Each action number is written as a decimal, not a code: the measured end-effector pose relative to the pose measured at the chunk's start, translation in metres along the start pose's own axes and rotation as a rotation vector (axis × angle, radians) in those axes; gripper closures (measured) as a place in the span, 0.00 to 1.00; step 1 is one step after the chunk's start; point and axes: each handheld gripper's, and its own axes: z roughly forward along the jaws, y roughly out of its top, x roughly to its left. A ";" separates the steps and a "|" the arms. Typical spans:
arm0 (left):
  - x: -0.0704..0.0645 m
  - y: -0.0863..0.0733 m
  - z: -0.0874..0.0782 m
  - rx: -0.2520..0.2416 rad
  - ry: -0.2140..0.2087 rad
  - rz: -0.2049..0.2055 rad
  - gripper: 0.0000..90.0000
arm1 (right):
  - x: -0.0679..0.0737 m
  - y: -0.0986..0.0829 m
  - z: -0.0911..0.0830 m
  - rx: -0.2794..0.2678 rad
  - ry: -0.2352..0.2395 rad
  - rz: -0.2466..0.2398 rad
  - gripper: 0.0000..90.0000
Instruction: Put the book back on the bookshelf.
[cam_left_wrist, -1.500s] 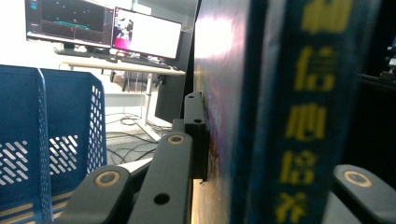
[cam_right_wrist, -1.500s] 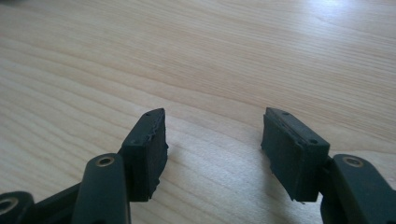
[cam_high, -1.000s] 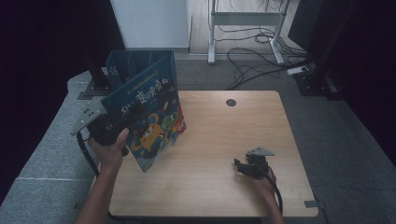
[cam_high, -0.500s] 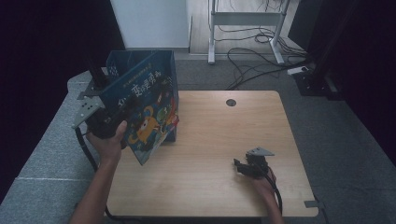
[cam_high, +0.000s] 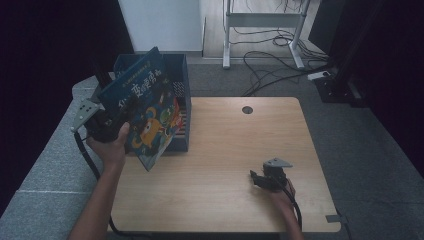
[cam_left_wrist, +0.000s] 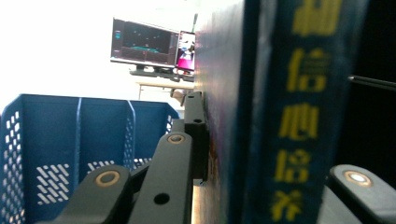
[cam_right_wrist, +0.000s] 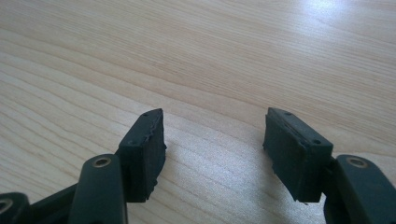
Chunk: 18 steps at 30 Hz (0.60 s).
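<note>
Over at the left of the high view, the left gripper (cam_high: 117, 120) has its jaws clamped on a blue picture book (cam_high: 142, 117), and the book hangs tilted, its lower corner pointing down toward the wooden table (cam_high: 225, 150) near the left edge. The cover faces the camera, yellow and white lettering up top, bright cartoon figures below. Right behind the book stands a blue perforated crate (cam_high: 177, 95), at the table's upper left corner; the book overlaps its front wall in this view, and whether they touch I cannot tell.

In the left gripper view the book's spine (cam_left_wrist: 299, 112) runs tall through the right half of the frame, yellow characters on it, with one black jaw pressed against the cover on its left and the other jaw low at the right. The crate (cam_left_wrist: 70, 140) sits at lower left.

Lower right of the high view: the right gripper (cam_high: 257, 179) rests low over bare wood, well apart from the book. In its own view the jaws (cam_right_wrist: 215, 140) stand wide apart, holding nothing.
</note>
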 end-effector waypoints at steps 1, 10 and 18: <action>0.000 0.000 0.001 0.000 0.009 0.008 0.91 | 0.001 0.000 0.000 0.000 -0.004 -0.007 0.42; 0.003 0.004 0.014 0.004 0.049 0.015 0.91 | 0.005 0.000 0.001 0.008 -0.035 -0.044 0.41; 0.003 0.004 0.029 -0.004 0.086 0.016 0.91 | 0.005 0.000 0.001 0.008 -0.032 -0.042 0.41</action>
